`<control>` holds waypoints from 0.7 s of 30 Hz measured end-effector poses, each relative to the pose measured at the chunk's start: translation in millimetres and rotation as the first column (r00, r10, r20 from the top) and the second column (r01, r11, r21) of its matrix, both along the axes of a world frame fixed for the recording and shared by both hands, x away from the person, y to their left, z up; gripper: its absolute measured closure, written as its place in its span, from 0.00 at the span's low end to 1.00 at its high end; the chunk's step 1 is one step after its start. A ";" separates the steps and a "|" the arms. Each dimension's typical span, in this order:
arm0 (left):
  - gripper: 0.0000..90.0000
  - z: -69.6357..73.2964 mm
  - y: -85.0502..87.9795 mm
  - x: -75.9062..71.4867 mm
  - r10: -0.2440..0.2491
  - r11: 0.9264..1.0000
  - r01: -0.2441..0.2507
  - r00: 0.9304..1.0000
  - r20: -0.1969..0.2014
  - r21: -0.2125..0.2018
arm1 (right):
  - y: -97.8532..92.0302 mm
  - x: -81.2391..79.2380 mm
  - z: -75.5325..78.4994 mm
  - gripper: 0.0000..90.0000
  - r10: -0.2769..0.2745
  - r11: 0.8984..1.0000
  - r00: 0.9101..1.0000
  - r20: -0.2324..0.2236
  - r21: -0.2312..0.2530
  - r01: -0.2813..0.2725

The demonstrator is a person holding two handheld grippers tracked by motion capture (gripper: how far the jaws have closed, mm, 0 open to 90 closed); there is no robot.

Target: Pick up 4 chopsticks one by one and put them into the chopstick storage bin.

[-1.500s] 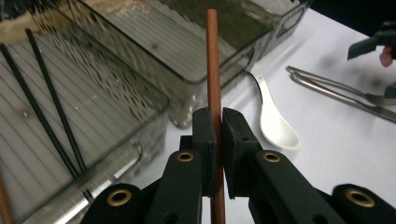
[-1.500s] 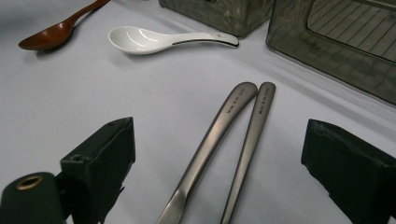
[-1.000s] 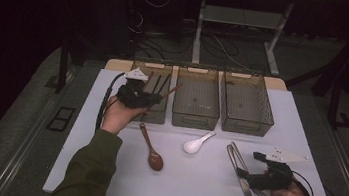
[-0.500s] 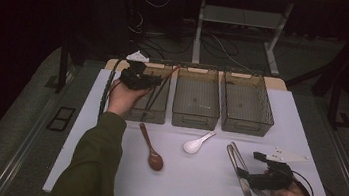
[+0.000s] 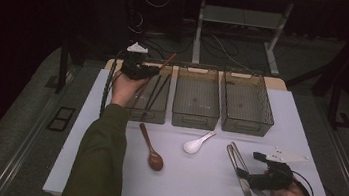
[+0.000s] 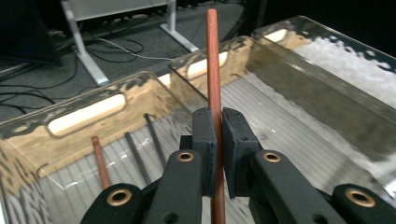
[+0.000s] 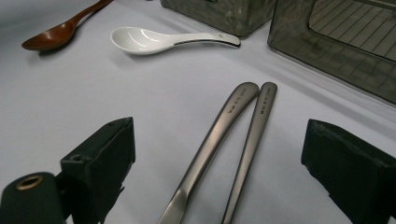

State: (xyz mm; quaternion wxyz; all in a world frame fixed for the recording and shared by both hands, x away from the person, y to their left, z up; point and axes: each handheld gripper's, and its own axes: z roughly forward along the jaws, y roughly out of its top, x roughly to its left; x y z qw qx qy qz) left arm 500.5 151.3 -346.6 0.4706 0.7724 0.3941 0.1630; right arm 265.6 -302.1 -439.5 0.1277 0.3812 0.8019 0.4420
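My left gripper (image 5: 141,72) is held above the left bin (image 5: 146,114), shut on a reddish-brown chopstick (image 5: 166,61) that points up and to the right. In the left gripper view the chopstick (image 6: 213,65) stands pinched between the two jaws of that gripper (image 6: 218,140). Below it, one brown chopstick (image 6: 100,163) and two dark chopsticks (image 6: 135,156) lie in the bin (image 6: 86,113). My right gripper (image 5: 247,177) rests low at the front right, open, with its jaws on either side of two metal utensil handles (image 7: 233,126).
The middle bin (image 5: 195,116) and the right bin (image 5: 249,122) stand beside the left one along the back of the white table (image 5: 192,186). A wooden spoon (image 5: 152,151) and a white soup spoon (image 5: 197,143) lie in front of the bins.
My left gripper has carried the brown chopstick away from me and upward, from in front of the left bin to above it. The right gripper has stayed put.
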 end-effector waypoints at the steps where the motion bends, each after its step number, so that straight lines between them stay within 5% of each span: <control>1: 0.93 -1.9 0.6 1.8 0.008 1.000 -0.008 1.000 0.002 -0.004 | 0.0 -0.1 0.0 0.11 0.000 1.000 1.000 0.000 0.000 0.000; 5: 0.93 -11.9 2.3 7.8 0.037 0.999 -0.037 0.999 -0.017 -0.004 | -0.1 0.0 -0.1 0.11 0.003 1.000 1.000 -0.001 0.001 -0.003; 11: 0.92 -24.7 -0.5 13.6 0.098 0.994 -0.095 0.993 -0.060 0.050 | 0.0 -0.1 -0.3 0.11 0.002 1.000 1.000 -0.001 0.004 -0.002; 16: 0.72 -27.1 -1.0 14.1 0.126 0.990 -0.121 0.990 -0.057 0.077 | 0.1 -0.1 -0.5 0.11 0.002 1.000 1.000 -0.002 0.003 -0.002; 21: 0.63 -26.8 -0.6 13.0 0.108 0.992 -0.103 0.992 -0.066 0.076 | 0.1 0.2 -0.7 0.11 0.003 1.000 1.000 -0.003 0.004 -0.003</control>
